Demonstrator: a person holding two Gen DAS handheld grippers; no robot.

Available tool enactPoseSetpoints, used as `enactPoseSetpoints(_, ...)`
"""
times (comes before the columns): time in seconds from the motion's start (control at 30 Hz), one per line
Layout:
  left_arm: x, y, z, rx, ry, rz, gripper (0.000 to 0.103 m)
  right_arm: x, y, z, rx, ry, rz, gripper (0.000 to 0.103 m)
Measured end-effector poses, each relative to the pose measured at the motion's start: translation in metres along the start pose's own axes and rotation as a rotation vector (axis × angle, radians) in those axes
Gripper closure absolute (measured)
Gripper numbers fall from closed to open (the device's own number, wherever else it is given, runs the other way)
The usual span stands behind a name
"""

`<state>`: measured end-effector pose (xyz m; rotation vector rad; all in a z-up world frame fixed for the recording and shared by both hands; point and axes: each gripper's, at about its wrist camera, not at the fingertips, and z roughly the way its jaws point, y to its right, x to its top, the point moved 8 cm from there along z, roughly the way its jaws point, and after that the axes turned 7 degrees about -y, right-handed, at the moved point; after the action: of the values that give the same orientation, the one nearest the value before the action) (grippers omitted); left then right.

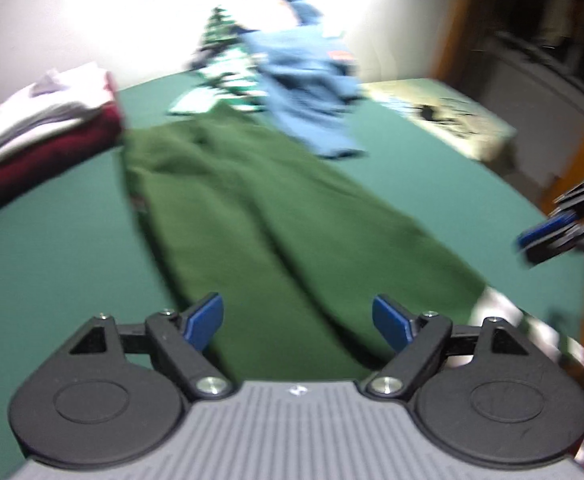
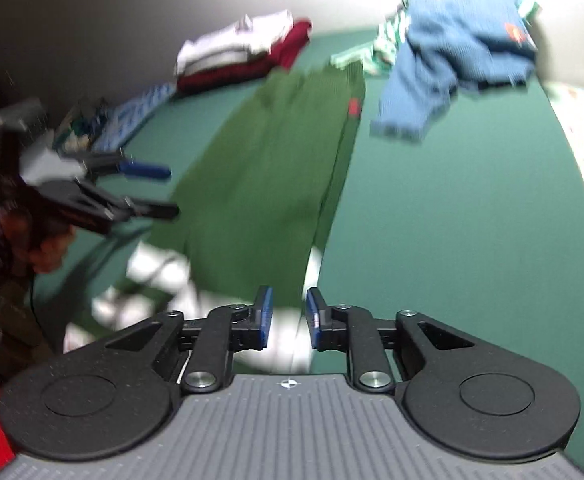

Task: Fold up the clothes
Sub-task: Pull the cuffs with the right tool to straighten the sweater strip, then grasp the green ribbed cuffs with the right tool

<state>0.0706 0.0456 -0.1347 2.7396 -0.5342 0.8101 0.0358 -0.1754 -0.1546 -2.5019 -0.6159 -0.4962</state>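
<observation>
A dark green garment (image 1: 251,208) lies stretched flat along the green table (image 1: 51,248); the right wrist view shows it (image 2: 275,160) with a small red tag. My left gripper (image 1: 299,314) hovers over its near end, open wide, with nothing between the blue pads. My right gripper (image 2: 289,312) hangs over the same end with its jaws a narrow gap apart and nothing in them. White cloth (image 2: 163,276) shows beneath that end. The views are motion-blurred.
A blue sweater (image 1: 308,92) and a green-white striped garment (image 1: 223,60) lie heaped at the far end. A folded white and maroon stack (image 1: 43,128) sits at the left. A pale patterned cloth (image 1: 444,116) covers the far right corner. A hand (image 2: 43,248) holds the left gripper.
</observation>
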Motion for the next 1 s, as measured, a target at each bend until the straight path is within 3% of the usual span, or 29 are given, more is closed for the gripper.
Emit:
enactPoseSetpoints(0.13,0.03,-0.041,0.028,0.062,-0.014,-0.07,0.02,0.058,0.023,0.015,0.04,0.009,0.004,0.076)
enactPoseSetpoints(0.27,0.039,-0.066,0.05,0.076,-0.027,-0.12,0.034,0.116,0.045,0.03,0.081,0.019,0.009,0.074)
enactPoseSetpoints(0.33,0.045,-0.073,0.057,0.069,-0.025,-0.131,0.034,0.146,0.057,0.038,0.101,0.024,0.011,0.074)
enactPoseSetpoints(0.63,0.072,-0.096,0.083,0.023,-0.007,-0.177,0.032,0.188,0.077,0.085,0.13,-0.025,0.049,0.072)
enactPoseSetpoints(0.7,0.072,-0.099,0.083,-0.005,0.013,-0.189,0.027,0.197,0.081,0.095,0.136,-0.036,0.058,0.072)
enactPoseSetpoints(1.0,0.096,-0.114,0.097,-0.069,0.067,-0.214,0.023,0.218,0.093,0.109,0.203,0.057,0.113,0.075)
